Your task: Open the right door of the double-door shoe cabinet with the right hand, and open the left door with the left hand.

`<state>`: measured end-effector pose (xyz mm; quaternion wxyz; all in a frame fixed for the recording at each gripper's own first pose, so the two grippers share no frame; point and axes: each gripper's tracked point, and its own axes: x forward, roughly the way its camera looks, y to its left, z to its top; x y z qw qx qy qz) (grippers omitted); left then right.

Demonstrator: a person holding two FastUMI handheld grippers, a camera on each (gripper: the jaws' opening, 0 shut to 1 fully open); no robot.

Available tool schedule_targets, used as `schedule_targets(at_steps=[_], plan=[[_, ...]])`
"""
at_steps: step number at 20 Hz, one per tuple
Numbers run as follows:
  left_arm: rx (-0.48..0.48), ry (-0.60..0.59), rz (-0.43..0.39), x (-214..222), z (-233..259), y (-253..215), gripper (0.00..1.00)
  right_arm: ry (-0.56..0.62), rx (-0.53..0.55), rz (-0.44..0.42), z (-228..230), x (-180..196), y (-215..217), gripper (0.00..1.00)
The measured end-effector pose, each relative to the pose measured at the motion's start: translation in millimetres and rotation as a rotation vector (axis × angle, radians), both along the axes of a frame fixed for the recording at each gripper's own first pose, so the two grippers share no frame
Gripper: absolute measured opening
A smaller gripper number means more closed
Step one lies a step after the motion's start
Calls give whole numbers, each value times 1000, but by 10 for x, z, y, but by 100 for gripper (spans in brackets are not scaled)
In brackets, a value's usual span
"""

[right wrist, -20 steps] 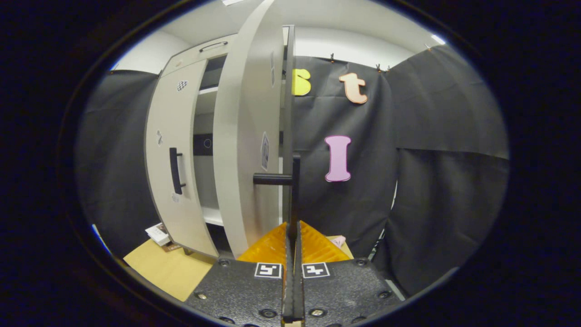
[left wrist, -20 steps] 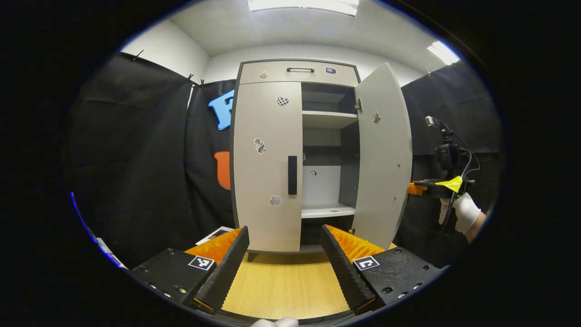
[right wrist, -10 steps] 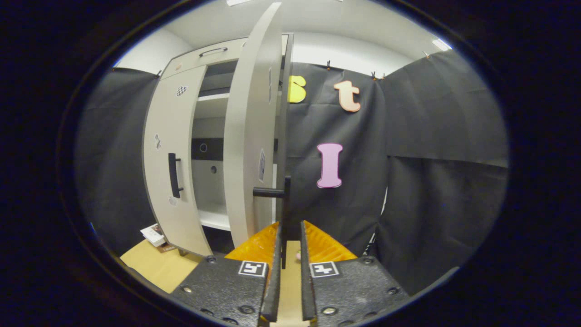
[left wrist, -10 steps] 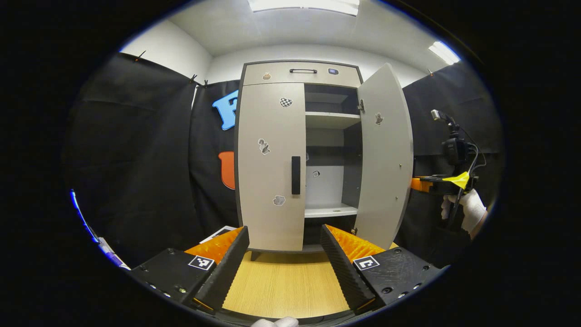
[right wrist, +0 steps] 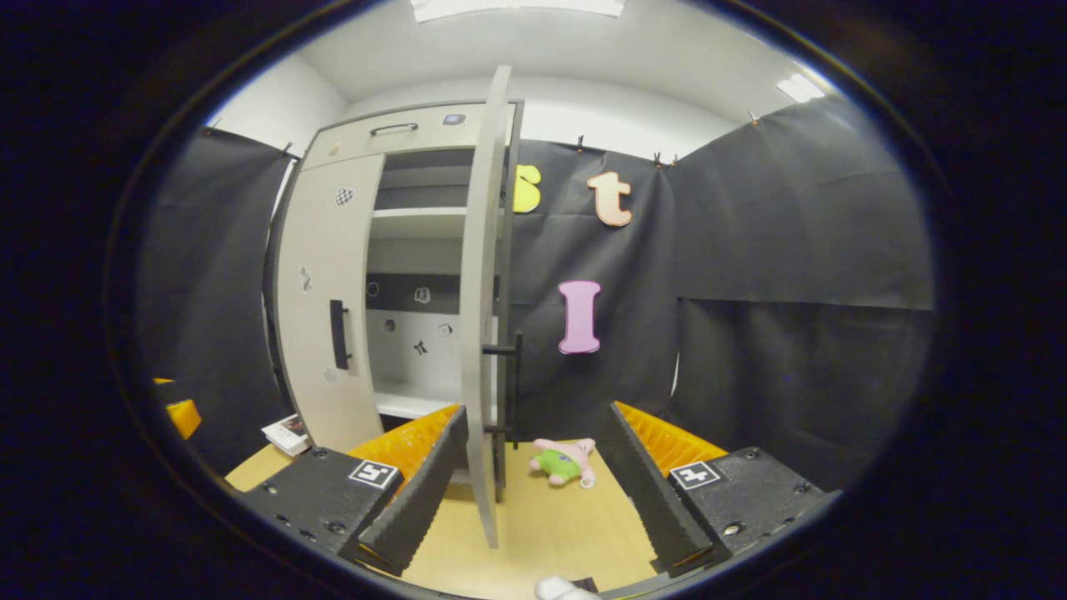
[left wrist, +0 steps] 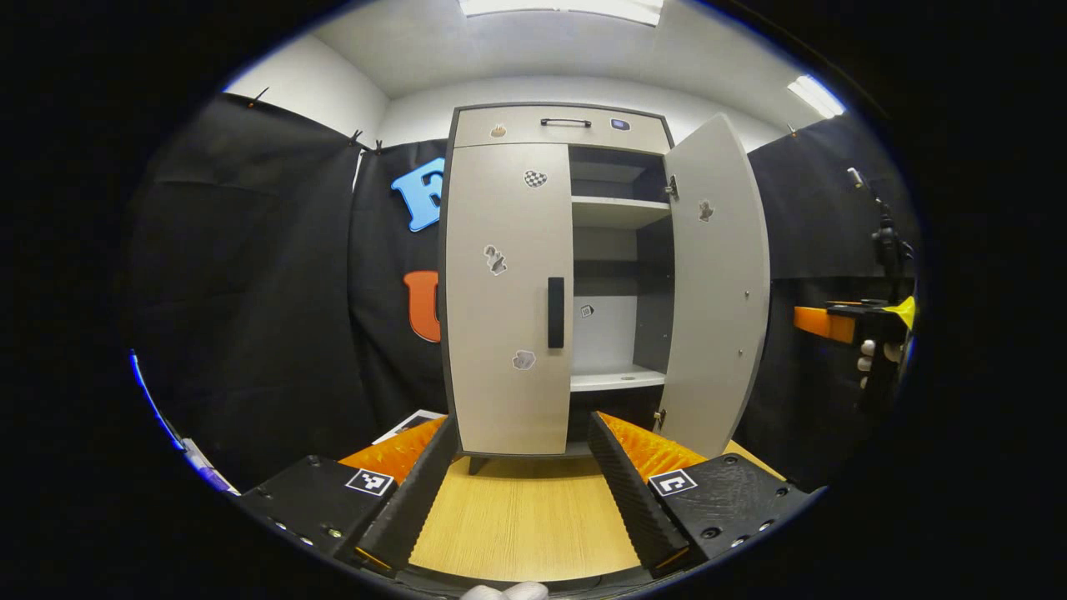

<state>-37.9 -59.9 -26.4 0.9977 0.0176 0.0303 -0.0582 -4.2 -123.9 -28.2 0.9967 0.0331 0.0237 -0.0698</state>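
R gripper (right wrist: pixel 527 467) had just let go of the right door's handle (right wrist: pixel 510 383) and backed off w/ jaws spread wide and empty, so imo the right door (left wrist: pixel 718 283) was done, swung out at abt 3 o'clock of the shoe cabinet (left wrist: pixel 560 275). Left door (left wrist: pixel 508 292) was shut flat, its dark handle (left wrist: pixel 556 312) untouched at 12 o'clock from the L gripper (left wrist: pixel 523 487), also wide open, nothing held. Cabinet was light grey w/ dark frame, stickers on both doors, bare shelves inside.
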Motion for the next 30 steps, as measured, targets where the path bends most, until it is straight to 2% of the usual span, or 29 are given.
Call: schedule_targets(at_steps=[4, 8, 13, 21, 26, 30], plan=[[16, -6, -7, 160, 2, 58, 95, -4, 31, 19, -140, -329, 312, 100], [17, -15, -13, 404, 22, 46, 95, 4, 20, 33, -234, -468, 491, 100], [22, -50, -9, 917, 202, -108, 95, 15, 37, 44, -187, -460, 511, 100], [23, -76, -30, 2057, 468, -591, 95, 11, 16, 101, -33, -260, 518, 100], [27, -50, -45, 2730, 477, -906, 95, 2, 4, 88, 45, -118, 378, 100], [49, -54, -26, 3145, 441, -972, 96, 2, -9, 61, 40, -46, 245, 100]])
